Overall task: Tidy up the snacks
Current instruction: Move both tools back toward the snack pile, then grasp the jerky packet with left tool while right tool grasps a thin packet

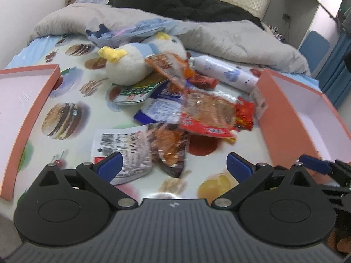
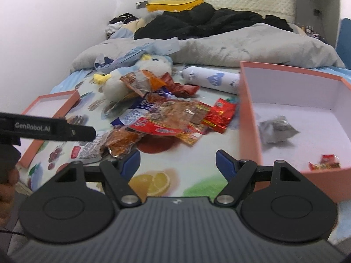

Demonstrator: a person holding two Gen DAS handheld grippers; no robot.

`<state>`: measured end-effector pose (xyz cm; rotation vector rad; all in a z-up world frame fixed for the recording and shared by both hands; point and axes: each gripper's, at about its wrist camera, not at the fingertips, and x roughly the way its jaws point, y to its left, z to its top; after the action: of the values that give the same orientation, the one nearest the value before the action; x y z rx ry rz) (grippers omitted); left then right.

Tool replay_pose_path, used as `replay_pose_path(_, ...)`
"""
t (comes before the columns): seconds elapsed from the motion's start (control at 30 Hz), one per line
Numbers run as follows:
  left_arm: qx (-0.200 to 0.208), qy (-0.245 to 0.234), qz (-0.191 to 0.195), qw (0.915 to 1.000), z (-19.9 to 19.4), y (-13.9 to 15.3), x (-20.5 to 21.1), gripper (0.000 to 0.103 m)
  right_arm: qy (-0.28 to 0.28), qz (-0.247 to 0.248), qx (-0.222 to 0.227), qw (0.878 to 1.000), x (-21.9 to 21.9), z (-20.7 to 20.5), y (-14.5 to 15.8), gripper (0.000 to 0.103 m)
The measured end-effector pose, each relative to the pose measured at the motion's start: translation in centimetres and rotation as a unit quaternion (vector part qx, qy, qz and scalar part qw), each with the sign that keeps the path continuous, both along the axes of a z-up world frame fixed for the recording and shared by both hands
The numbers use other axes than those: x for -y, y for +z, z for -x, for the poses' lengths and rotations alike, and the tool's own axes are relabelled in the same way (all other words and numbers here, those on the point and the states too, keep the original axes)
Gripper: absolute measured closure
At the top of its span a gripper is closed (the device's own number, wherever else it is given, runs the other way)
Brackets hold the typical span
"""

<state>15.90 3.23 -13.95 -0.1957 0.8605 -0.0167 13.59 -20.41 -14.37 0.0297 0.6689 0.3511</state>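
A pile of snack packets lies on the food-print sheet between two salmon boxes. My left gripper is open low over the near end of the pile. A barcode packet and an orange-brown packet lie just ahead of its fingers. A large red-edged clear packet sits further in. My right gripper is open over bare sheet, with nothing between its fingers, beside the right box. That box holds a grey packet and a small red packet. The left box looks empty.
A white plush bird and a white bottle lie behind the pile. A grey duvet and black clothes cover the far bed. A hand holds the left gripper at the left edge of the right wrist view.
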Motion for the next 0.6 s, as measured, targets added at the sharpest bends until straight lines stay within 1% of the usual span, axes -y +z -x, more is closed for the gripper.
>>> replay_pose_path(0.13,-0.017,-0.001,0.004,0.9998,-1.2,-1.6,-1.6,0.001,0.019,0.016,-0.007,1.000,-1.9,-1.8,-1.3,0.026)
replay_pose_path(0.3,-0.026,-0.007,0.011,0.9996,-2.8,-3.0,-2.8,0.001,0.055,0.072,-0.001,0.996,-4.0,-3.8,-2.8,0.026)
replay_pose_path(0.37,-0.029,-0.011,0.017,0.9994,-3.7,-3.7,-3.0,0.001,0.071,0.103,0.005,0.992,-4.7,-4.6,-3.4,0.026)
replay_pose_path(0.43,-0.034,-0.025,0.025,0.9988,-4.8,-4.4,-2.8,0.002,0.087,0.140,0.009,0.986,-5.6,-5.4,-4.0,0.026)
replay_pose_path(0.6,-0.046,-0.041,0.045,0.9971,-6.9,-6.0,-2.6,0.002,0.128,0.191,0.019,0.973,-7.3,-7.2,-5.3,0.027)
